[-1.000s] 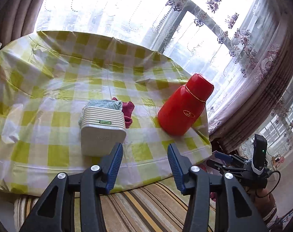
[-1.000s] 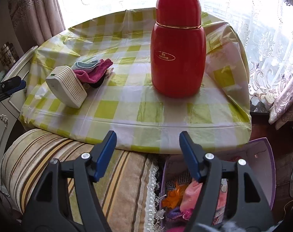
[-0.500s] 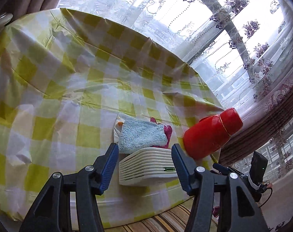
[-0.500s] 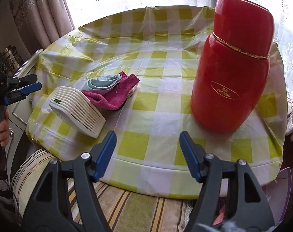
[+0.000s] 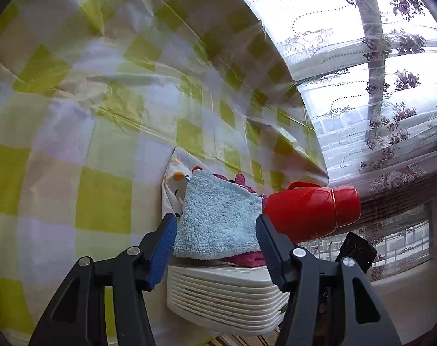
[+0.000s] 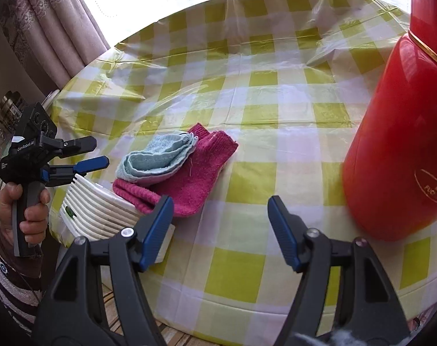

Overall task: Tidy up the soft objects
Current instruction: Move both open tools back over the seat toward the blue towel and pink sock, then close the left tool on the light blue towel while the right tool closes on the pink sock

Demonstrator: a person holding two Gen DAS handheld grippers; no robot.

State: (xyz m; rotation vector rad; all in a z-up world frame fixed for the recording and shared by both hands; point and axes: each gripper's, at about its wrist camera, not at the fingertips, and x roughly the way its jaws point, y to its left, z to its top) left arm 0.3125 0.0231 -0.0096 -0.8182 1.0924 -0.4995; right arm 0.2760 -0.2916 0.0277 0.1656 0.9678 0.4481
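A folded light blue towel (image 5: 218, 219) lies on top of a magenta knitted cloth (image 5: 241, 256), with a white printed cloth (image 5: 172, 184) under them. The same pile shows in the right wrist view: blue towel (image 6: 157, 155), magenta cloth (image 6: 195, 173). My left gripper (image 5: 215, 230) is open, its jaws on either side of the blue towel, above it; it also shows in the right wrist view (image 6: 94, 155). My right gripper (image 6: 218, 222) is open and empty, above the table's near edge, right of the pile.
A white ribbed box (image 5: 224, 297) stands at the table edge in front of the pile (image 6: 103, 210). A big red flask (image 6: 400, 132) stands at the right (image 5: 313, 210). The round table has a yellow checked cover (image 6: 261, 72). Lace curtains hang behind.
My left gripper has risen over the white box and moved forward until its open jaws frame the blue towel. My right gripper has moved forward and left, over the table edge.
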